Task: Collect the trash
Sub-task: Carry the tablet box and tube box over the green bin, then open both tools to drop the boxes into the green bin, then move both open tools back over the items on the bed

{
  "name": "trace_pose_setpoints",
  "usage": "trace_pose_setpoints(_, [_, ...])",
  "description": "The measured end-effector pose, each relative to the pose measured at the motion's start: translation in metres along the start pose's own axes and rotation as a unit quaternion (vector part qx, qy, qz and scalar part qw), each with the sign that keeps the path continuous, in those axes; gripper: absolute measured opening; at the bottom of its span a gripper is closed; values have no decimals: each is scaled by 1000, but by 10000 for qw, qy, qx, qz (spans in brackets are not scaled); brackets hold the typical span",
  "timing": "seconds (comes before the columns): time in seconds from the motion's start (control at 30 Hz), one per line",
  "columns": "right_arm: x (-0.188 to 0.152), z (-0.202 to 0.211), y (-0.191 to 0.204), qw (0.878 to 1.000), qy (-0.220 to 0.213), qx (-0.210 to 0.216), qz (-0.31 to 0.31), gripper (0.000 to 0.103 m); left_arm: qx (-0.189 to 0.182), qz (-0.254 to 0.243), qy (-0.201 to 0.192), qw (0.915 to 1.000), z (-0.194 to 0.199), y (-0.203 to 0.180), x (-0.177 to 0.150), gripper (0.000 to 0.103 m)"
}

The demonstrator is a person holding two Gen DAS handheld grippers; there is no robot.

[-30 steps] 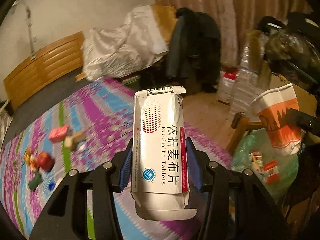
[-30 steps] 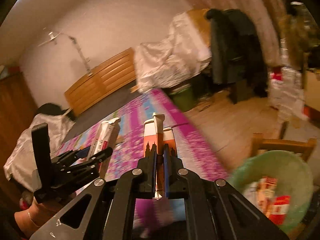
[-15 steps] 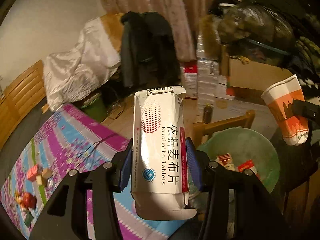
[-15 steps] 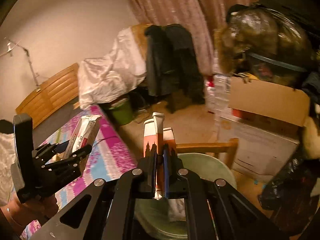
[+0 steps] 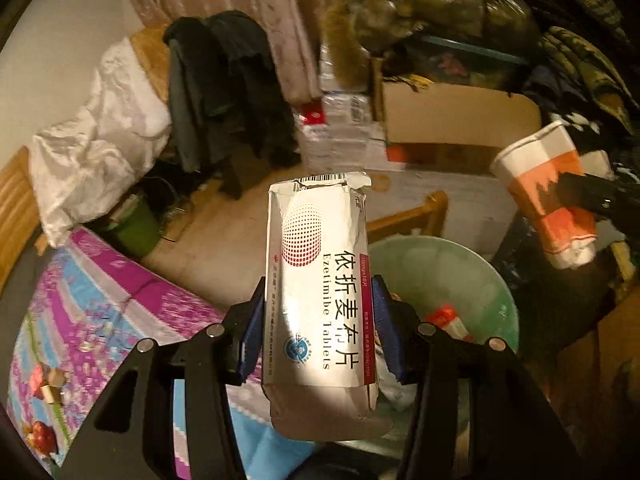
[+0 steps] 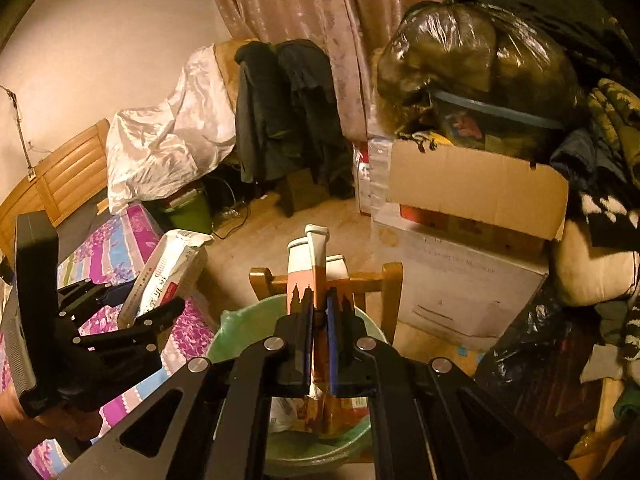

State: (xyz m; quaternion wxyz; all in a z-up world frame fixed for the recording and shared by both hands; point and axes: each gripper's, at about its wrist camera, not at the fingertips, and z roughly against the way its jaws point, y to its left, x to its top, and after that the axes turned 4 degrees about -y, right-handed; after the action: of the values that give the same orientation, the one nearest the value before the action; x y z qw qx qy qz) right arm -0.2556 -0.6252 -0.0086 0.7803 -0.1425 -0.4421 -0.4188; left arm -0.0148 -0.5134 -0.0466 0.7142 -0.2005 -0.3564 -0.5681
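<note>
Left gripper: blue pads clamped on both long sides of a white tablet box, long axis running away from the camera, torn far end up, near flap hanging open. Box sits above the near-left rim of a green-lined bin.

Right gripper: jaws pressed together, pinching a flattened orange-and-white paper cup, long axis pointing away and up, directly over the bin.

Surroundings: wooden chair behind the bin; purple floral mat to the left; cardboard box far right.
</note>
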Motion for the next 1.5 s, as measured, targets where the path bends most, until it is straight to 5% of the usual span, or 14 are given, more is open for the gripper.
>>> trace_pose_setpoints(0.2, [-4, -10, -1, 9998, 113, 130, -132, 7, -473, 15, 261, 9985, -12, 1, -12, 47])
trace_pose_setpoints(0.47, [-4, -14, -4, 9981, 162, 457, -380, 7, -623, -68, 241, 9977, -14, -4, -9, 49])
trace_pose_setpoints(0.53, [-5, -16, -2, 9976, 206, 551, -379, 7, -777, -53, 305, 9965, -17, -6, -7, 53])
trace_pose_setpoints(0.57, [-5, -19, -1, 9978, 233, 490, -368, 13, -789, -62, 339, 9963, -18, -6, -7, 69])
trace_pose_setpoints(0.6, [-6, -20, -1, 9982, 241, 409, -373, 29, -751, -58, 341, 9966, -18, -6, -7, 78])
trace_pose_setpoints(0.63, [-6, -21, -3, 9984, 203, 345, -388, 35, -693, -25, 292, 9972, -18, -4, -7, 82])
trace_pose_setpoints(0.97, [-7, -21, -10, 9981, 112, 373, -475, 35, -442, 524, 292, 9972, -15, 26, -15, 82])
trace_pose_setpoints(1.2, [-9, -17, 7, 9978, -156, 522, -391, 35, 507, 558, -245, 9969, 17, 46, -32, 82])
trace_pose_setpoints(1.33, [-13, -12, 29, 9978, -505, 375, -204, 36, 1296, 760, -540, 9872, 38, 70, -49, 82])
trace_pose_setpoints(1.5, [-22, -1, 71, 9931, -1096, 404, -62, 51, 1983, 1100, -607, 9721, 60, 108, -79, 83])
